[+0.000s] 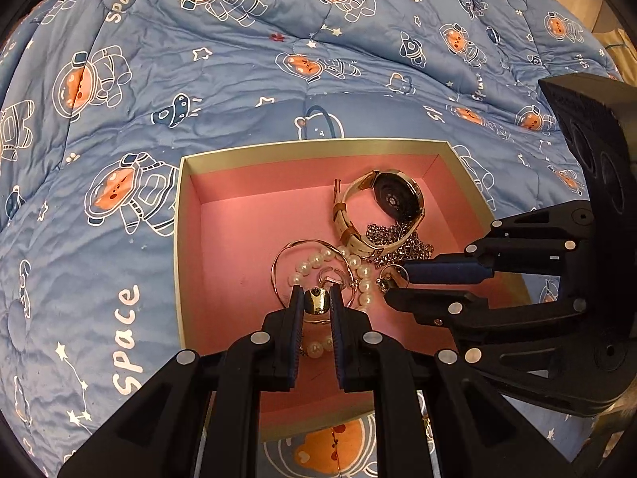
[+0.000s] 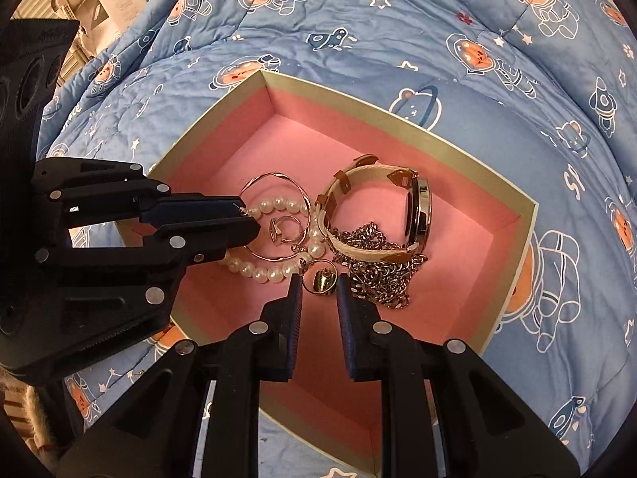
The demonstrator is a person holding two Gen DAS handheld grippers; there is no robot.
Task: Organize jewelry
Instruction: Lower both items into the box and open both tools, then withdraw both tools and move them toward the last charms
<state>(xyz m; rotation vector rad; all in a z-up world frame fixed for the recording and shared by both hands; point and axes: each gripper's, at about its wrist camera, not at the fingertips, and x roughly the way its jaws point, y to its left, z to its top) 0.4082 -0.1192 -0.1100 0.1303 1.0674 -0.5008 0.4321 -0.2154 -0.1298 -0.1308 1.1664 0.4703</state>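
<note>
Left gripper (image 1: pixel 314 298): fingers clenched on a small gold charm (image 1: pixel 316 302), which sits right at the tips. The right wrist view suggests a thin ring or clasp at those tips beside the pearl strand (image 2: pixel 274 207); which piece it belongs to I cannot tell.

Right gripper (image 2: pixel 320 283): fingers narrowed around a gold ring-like piece (image 2: pixel 321 281) with a small hoop attached. Whether the pads actually press on it is not clear; a little gap shows on each side in its own view. In the left wrist view its tips sit close together at a small round piece by the chain.

Both tips are low inside the pink-lined box (image 1: pixel 239 215), over the jewelry heap: a thin gold bangle (image 2: pixel 274 177) looped over the pearls, a silver ring (image 2: pixel 280 227) inside that loop, a watch with cream strap (image 2: pixel 370 207) standing on edge, and a silver chain (image 2: pixel 378 275) piled under and beside it. The box rests on a blue space-print quilt (image 1: pixel 199 79).

Judgement: pieces are being set down or sorted in the box.
- Lower until the held piece nearly touches the lining, then let go.
- Place on bare pink, clear of chain and pearls; both snag.
- Keep the two grippers apart; they are near each other.
- Withdraw straight up, watching for a dragged link.
</note>
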